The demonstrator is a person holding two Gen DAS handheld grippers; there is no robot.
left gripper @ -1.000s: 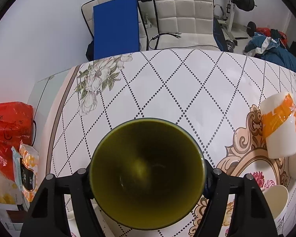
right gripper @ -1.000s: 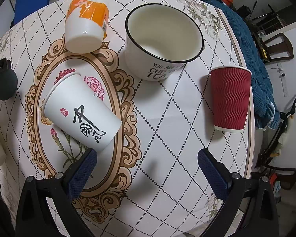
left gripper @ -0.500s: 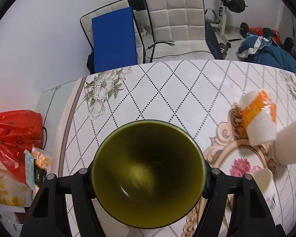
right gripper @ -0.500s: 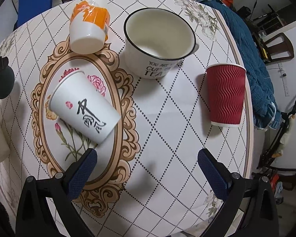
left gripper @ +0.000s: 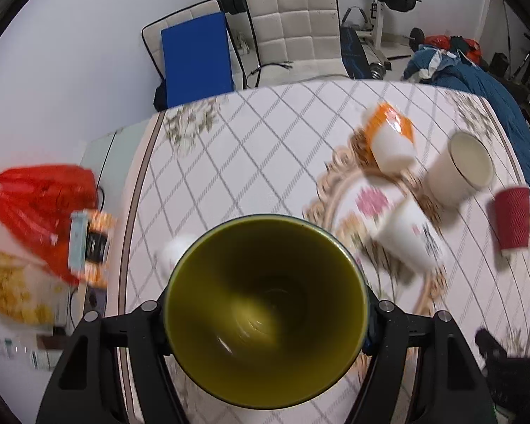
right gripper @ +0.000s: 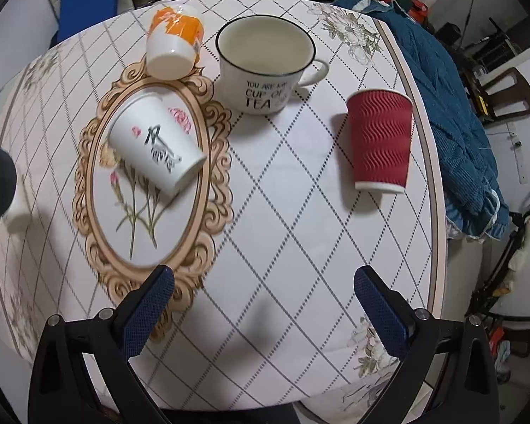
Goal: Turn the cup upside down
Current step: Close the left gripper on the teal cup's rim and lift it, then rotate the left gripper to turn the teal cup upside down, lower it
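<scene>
Your left gripper (left gripper: 265, 312) grips the green cup (left gripper: 265, 311) by its sides, raised above the table (left gripper: 251, 162) at its left side, mouth facing the camera. Judged step: carry and turn, mid-flip. Next, you rotate the mouth downward and lower it onto bare cloth. Your right gripper (right gripper: 265, 304) hangs wide and empty near the red cup (right gripper: 380, 141).

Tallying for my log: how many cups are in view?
5: green cup in the left gripper; orange cup, mug, white cup and red cup on the table. A small white thing by the green cup may be another.
</scene>
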